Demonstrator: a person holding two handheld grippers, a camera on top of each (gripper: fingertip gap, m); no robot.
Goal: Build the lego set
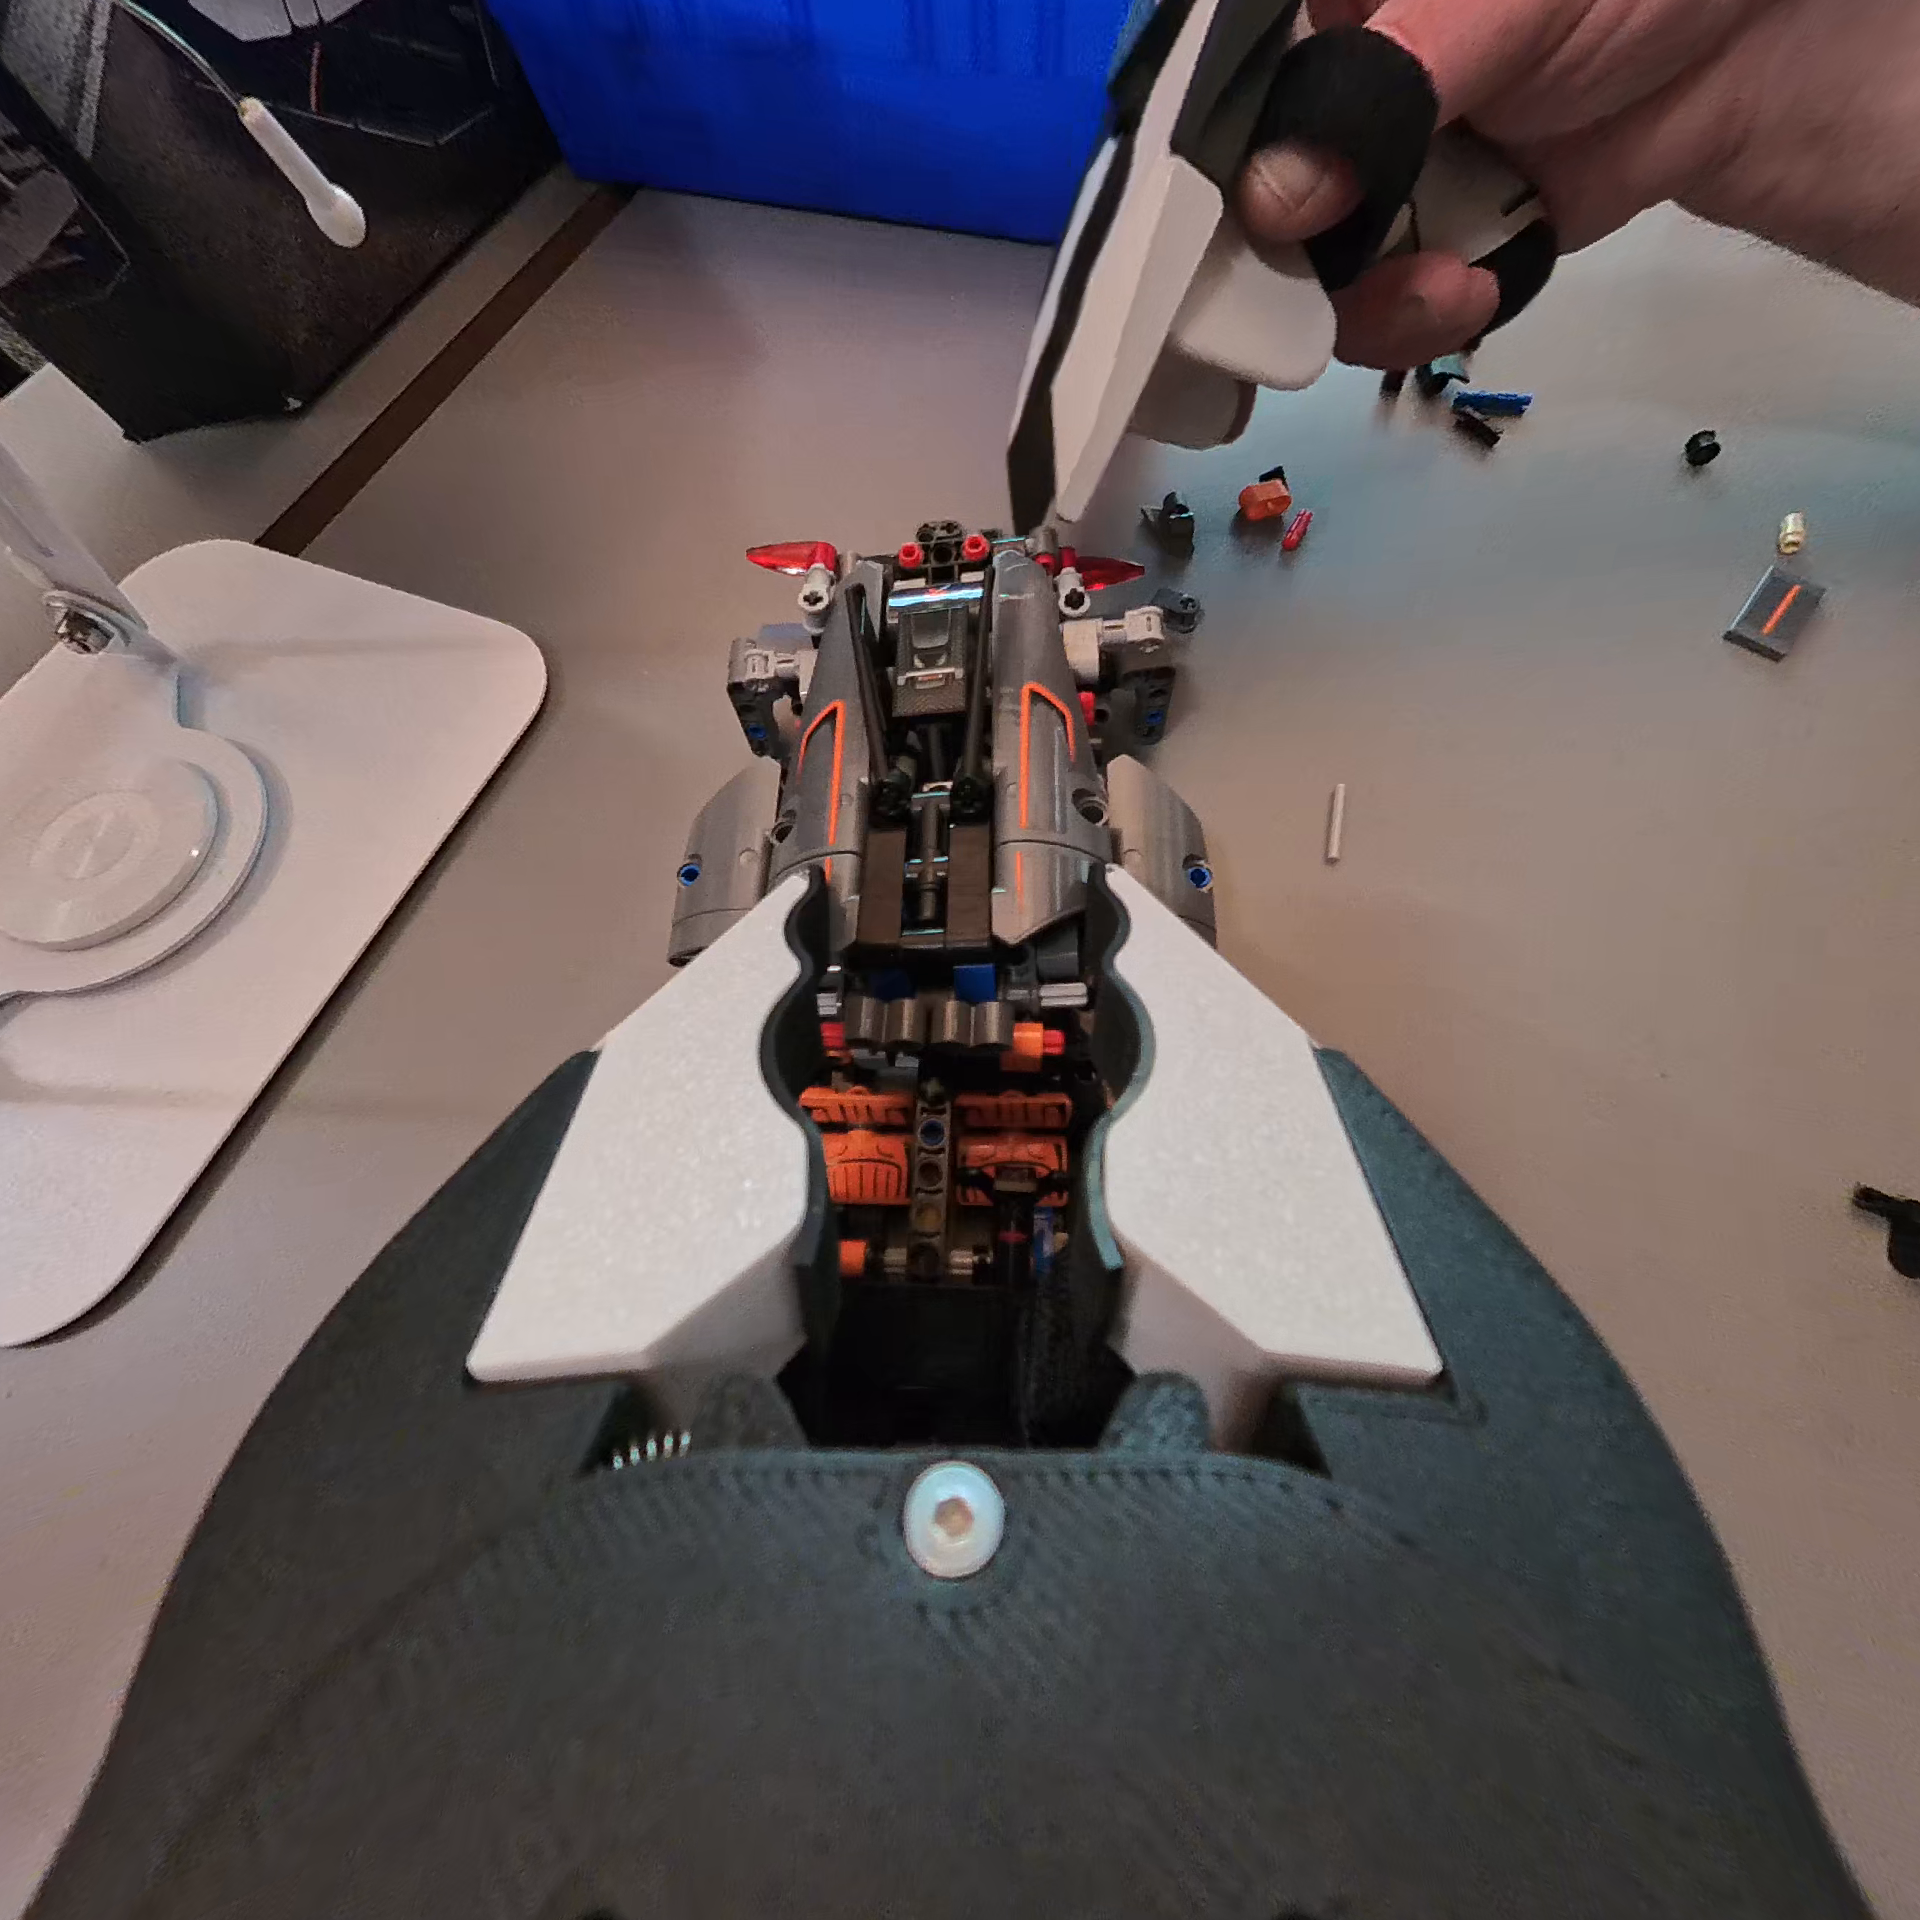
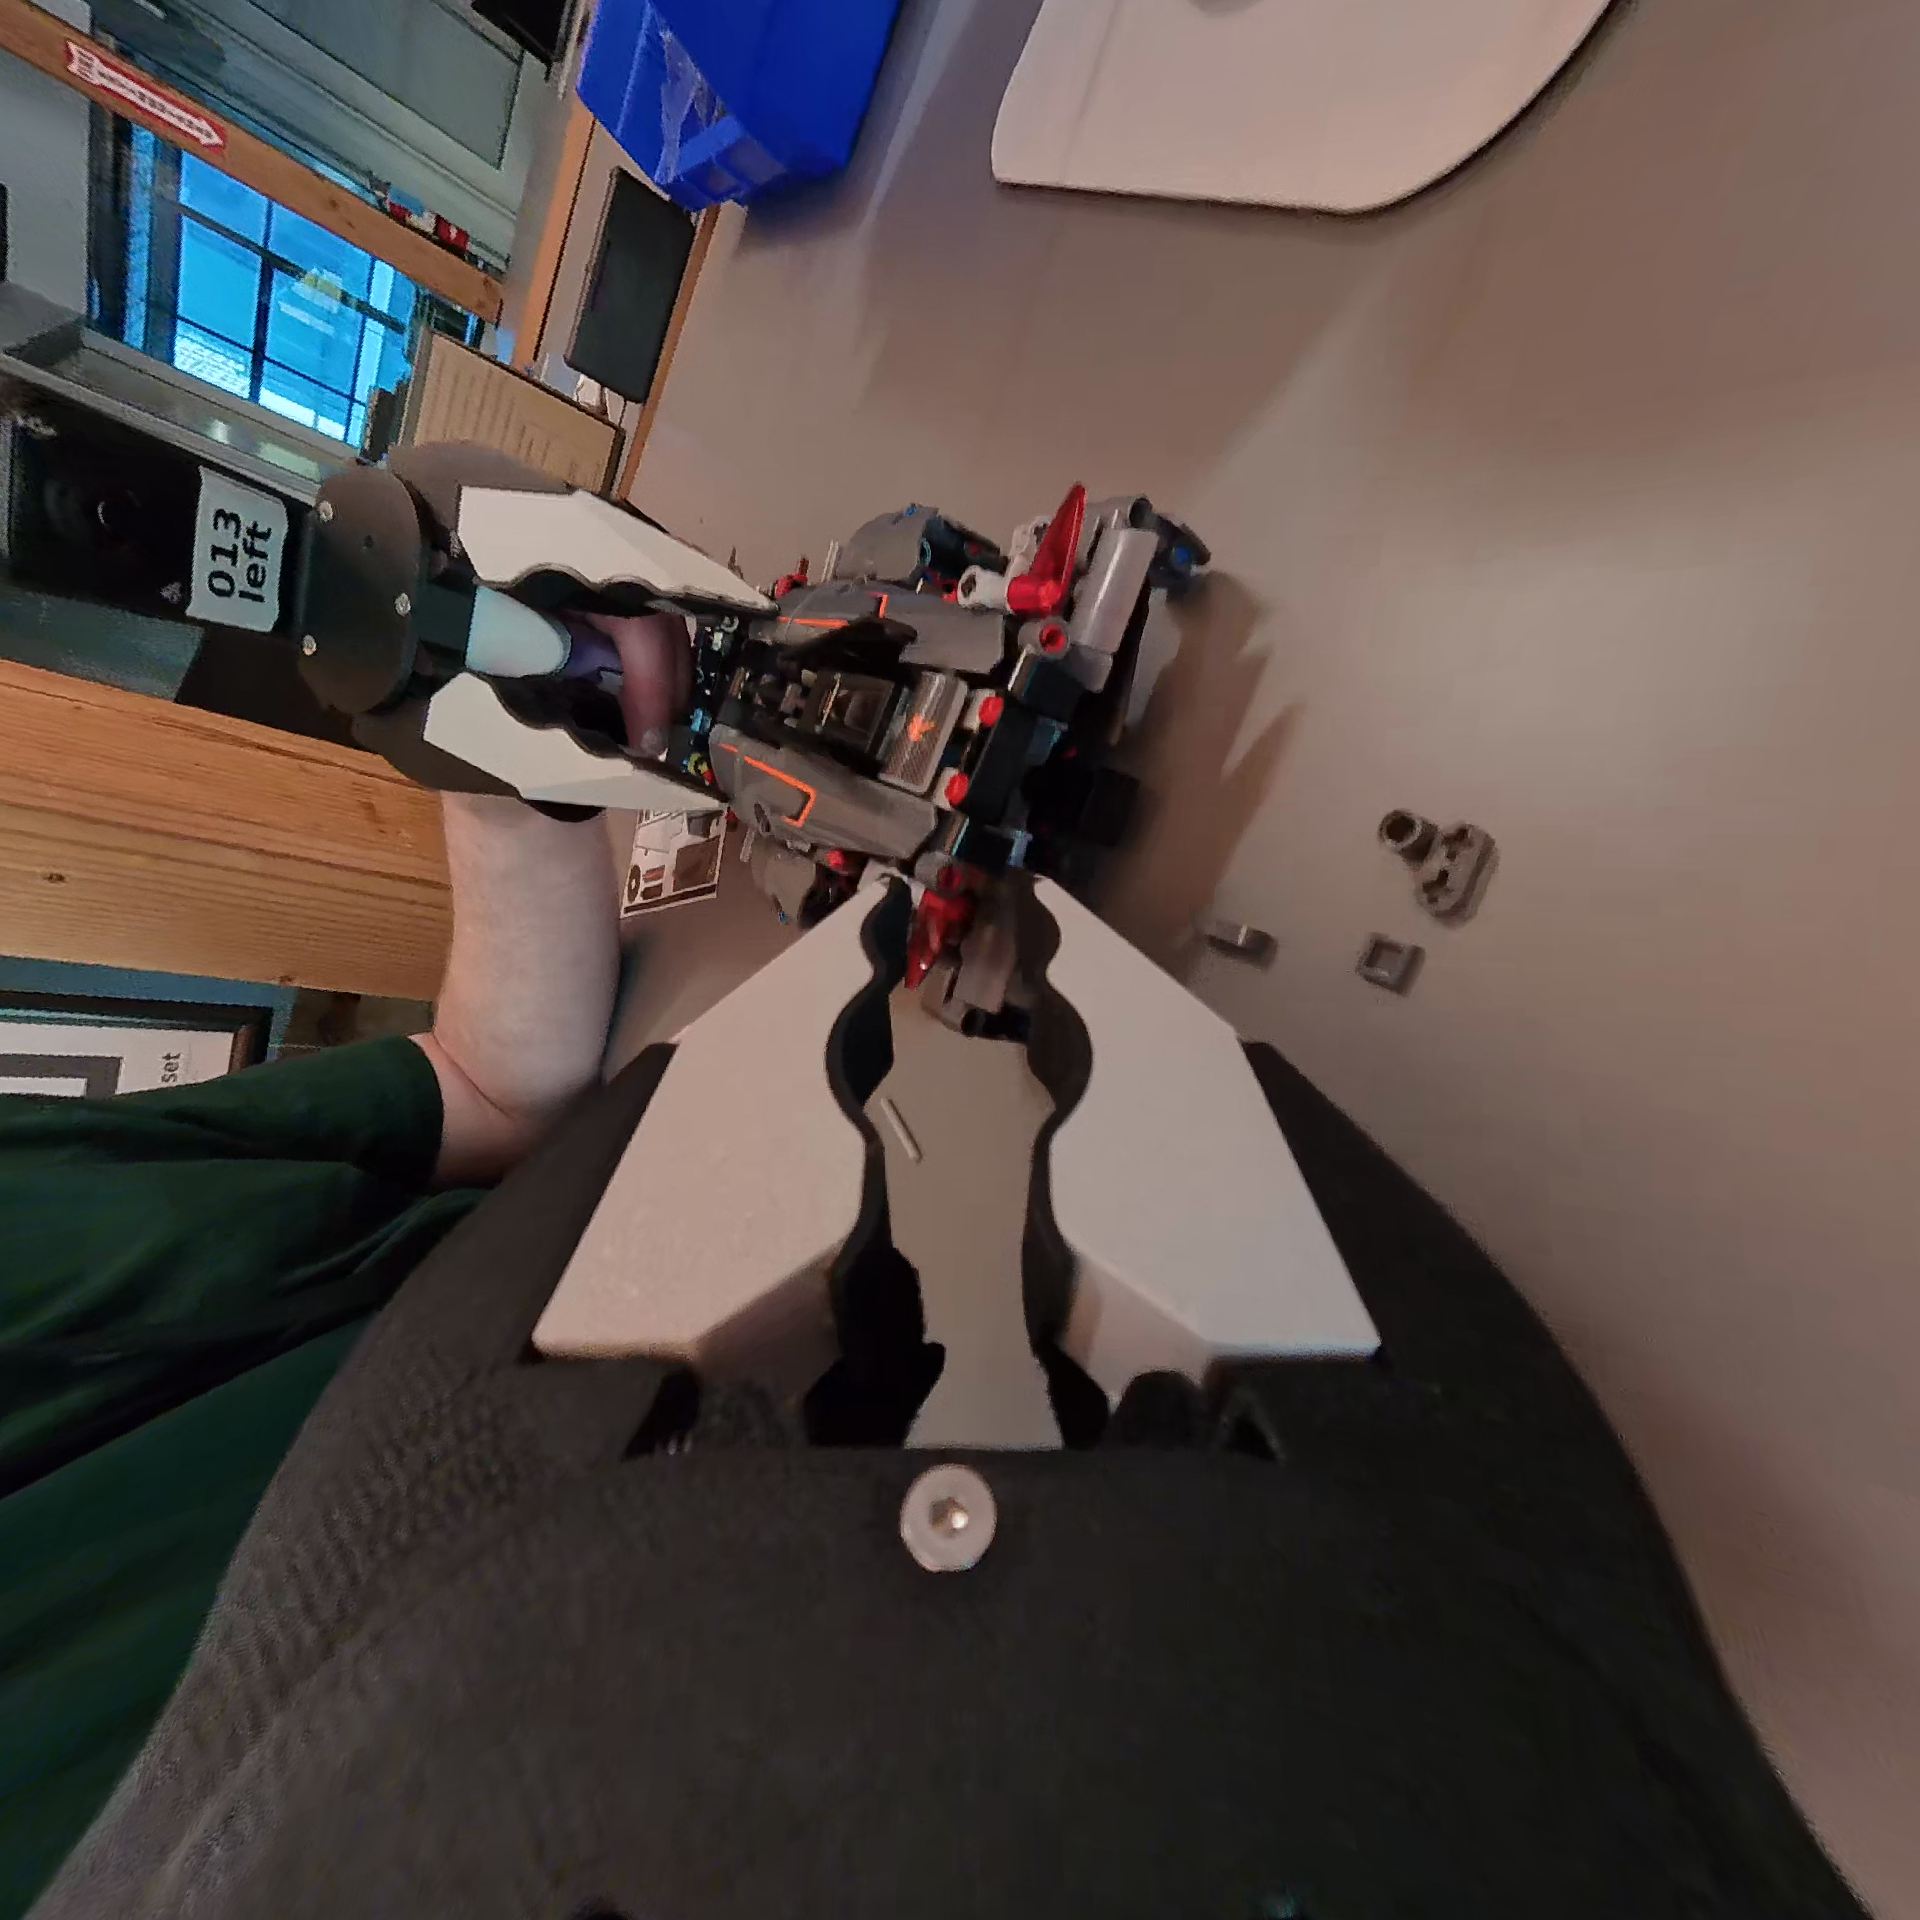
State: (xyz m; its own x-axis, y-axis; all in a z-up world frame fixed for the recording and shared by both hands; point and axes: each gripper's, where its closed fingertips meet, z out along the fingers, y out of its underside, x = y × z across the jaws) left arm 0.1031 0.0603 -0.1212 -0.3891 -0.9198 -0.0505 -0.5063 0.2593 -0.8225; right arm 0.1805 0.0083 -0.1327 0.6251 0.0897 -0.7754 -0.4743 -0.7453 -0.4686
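Left gripper [image 1: 956, 914] clamps the car [image 1: 940, 748] at its near end; right gripper [image 2: 961, 904] gapes by the red tip; light, brittle, so hold the stiff chassis

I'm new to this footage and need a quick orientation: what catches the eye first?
The grey lego car with orange stripes sits mid-table, its near end clamped by the left gripper. The right gripper is open at its far end, near a red fin. Loose pieces lie scattered to the right, and a blue bin stands behind.

Surface: grey table [image 1: 644, 436].
On it, middle: lego car [image 1: 940, 748].
Right side: loose small parts [image 1: 1265, 501], one thin grey pin [image 1: 1337, 823].
Left side: white flat stand base [image 1: 343, 727].
Far edge: blue bin [image 1: 821, 94].
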